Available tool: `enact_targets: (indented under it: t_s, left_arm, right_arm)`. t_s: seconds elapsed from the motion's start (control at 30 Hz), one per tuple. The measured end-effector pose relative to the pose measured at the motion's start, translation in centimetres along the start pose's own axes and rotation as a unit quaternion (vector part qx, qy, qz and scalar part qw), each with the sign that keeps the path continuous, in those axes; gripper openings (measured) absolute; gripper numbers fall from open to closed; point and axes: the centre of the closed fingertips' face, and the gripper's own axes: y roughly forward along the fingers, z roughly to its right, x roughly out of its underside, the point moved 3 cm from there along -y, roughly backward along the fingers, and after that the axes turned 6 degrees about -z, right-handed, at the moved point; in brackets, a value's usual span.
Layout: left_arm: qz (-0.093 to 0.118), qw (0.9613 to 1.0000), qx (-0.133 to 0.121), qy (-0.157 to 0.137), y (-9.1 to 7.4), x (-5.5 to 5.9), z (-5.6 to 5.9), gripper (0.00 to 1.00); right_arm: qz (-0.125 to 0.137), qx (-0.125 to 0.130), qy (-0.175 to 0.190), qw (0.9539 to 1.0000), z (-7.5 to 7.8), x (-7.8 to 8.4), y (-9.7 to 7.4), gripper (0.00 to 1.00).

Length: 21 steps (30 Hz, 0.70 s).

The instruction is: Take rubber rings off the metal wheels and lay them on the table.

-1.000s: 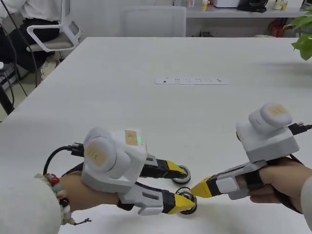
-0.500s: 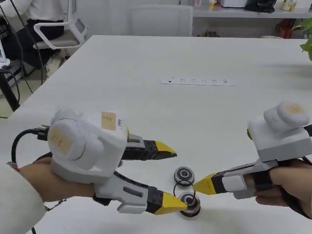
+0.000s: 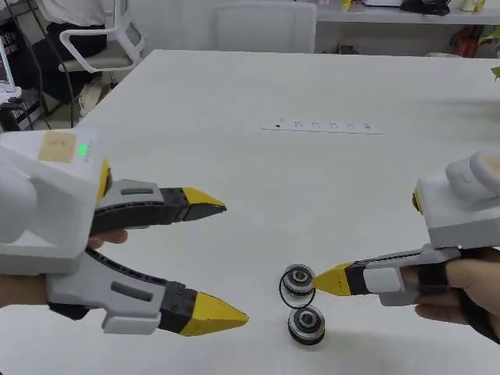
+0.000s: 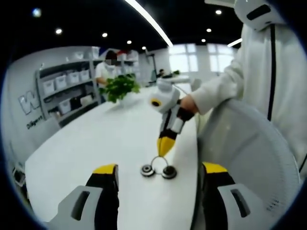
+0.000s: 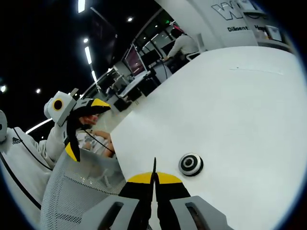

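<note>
Two small metal wheels lie near the table's front edge, the far wheel (image 3: 298, 276) and the near wheel (image 3: 306, 324). My right gripper (image 3: 319, 283) is shut on a thin black rubber ring (image 3: 281, 291), which hangs as a loop between the wheels. In the right gripper view the ring (image 5: 154, 166) shows as a thin line pinched at my right gripper (image 5: 154, 180), with one wheel (image 5: 191, 164) beside it. My left gripper (image 3: 223, 262) stands wide open to the left of the wheels, holding nothing. The left gripper view has both wheels (image 4: 147, 170) (image 4: 169, 172) and the ring (image 4: 160, 162) ahead of my left gripper (image 4: 159, 167).
The white table (image 3: 258, 164) has a flush power strip (image 3: 322, 126) in its middle. An office chair (image 3: 105, 47) stands at the far left and a grey chair (image 3: 266, 27) at the far side. A person (image 5: 184, 43) sits at another desk in the background.
My left gripper has let go of the wheels and drawn back to the left, wide open. The ring, stretched off the near wheel before, now hangs loose from the shut right gripper.
</note>
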Motion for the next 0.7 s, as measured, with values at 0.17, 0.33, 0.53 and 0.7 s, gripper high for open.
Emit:
enact_targets:
  t_s: [0.17,0.33,0.53,0.7]
  left_arm:
    - [0.003,0.9985,-0.039,-0.038,-1.7,1.7,-0.3,0.71]
    - [0.004,0.9955,-0.062,-0.071,-2.4,3.4,0.1,0.72]
    - [0.010,0.9876,-0.092,-0.127,-2.3,5.5,0.3,0.74]
    - [0.007,0.9865,-0.087,-0.138,-1.6,6.1,0.8,0.75]
  right_arm:
    - [0.009,-0.007,-0.006,0.9999,-0.6,-0.5,0.1,0.00]
    - [0.016,-0.015,-0.011,0.9997,-1.1,-0.9,0.3,0.00]
    - [0.021,-0.019,-0.016,0.9995,-1.5,-1.1,0.5,0.00]
    - [0.027,-0.021,-0.017,0.9993,-1.7,-1.3,0.7,0.00]
